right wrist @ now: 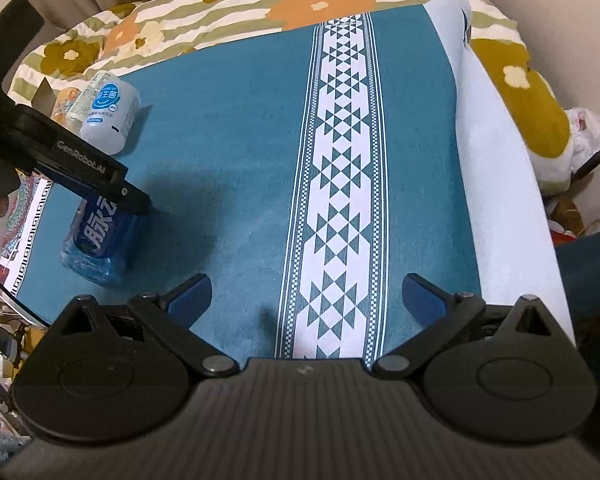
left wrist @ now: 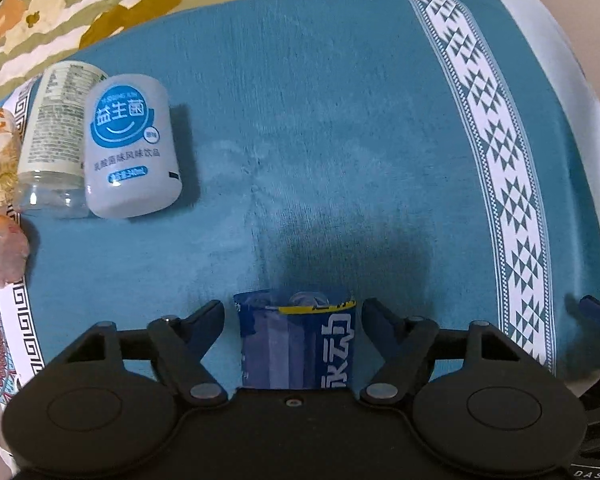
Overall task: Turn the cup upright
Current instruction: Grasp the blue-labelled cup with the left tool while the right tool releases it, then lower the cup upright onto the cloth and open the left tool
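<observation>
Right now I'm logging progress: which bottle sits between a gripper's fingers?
The blue-labelled bottle, standing between the open left gripper. The white probiotic bottle and the clear bottle stand apart by the cloth's edge.

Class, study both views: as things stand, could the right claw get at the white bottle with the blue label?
Probably not directly. The left claw and its blue bottle sit between the open right claw and the white bottle; it would need to go around.
</observation>
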`<move>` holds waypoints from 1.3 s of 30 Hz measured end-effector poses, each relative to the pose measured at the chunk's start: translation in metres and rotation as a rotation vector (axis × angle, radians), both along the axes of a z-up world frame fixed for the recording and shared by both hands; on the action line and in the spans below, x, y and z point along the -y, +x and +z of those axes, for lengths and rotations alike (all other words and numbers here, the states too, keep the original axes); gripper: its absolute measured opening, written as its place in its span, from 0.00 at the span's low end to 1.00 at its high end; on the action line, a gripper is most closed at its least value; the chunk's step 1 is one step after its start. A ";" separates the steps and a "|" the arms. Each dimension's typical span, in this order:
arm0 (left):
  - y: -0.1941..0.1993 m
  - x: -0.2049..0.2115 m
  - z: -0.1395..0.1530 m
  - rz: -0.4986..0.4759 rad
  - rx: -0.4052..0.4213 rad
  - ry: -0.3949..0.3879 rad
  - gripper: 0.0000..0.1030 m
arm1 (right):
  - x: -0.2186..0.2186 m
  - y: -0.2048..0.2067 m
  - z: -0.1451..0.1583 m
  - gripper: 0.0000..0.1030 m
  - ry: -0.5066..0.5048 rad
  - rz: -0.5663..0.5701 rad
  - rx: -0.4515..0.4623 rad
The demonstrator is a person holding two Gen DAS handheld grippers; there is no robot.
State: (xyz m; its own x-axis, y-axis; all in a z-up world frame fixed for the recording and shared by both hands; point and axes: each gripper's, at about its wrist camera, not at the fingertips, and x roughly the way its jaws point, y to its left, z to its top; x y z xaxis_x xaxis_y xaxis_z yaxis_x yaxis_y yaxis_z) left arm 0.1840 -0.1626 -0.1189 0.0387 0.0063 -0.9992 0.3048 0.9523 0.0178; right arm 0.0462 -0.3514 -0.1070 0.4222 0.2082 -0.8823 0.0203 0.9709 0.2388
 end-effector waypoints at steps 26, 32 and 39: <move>-0.036 -0.003 0.058 -0.047 0.284 -0.088 0.63 | 0.012 0.000 0.017 1.00 0.057 -0.042 0.055; -0.071 -0.027 0.059 0.038 0.641 -0.231 0.63 | 0.003 0.002 0.018 1.00 0.075 -0.054 0.049; -0.085 -0.045 0.027 0.108 0.876 -0.338 0.63 | -0.017 0.004 0.010 1.00 0.014 -0.023 0.023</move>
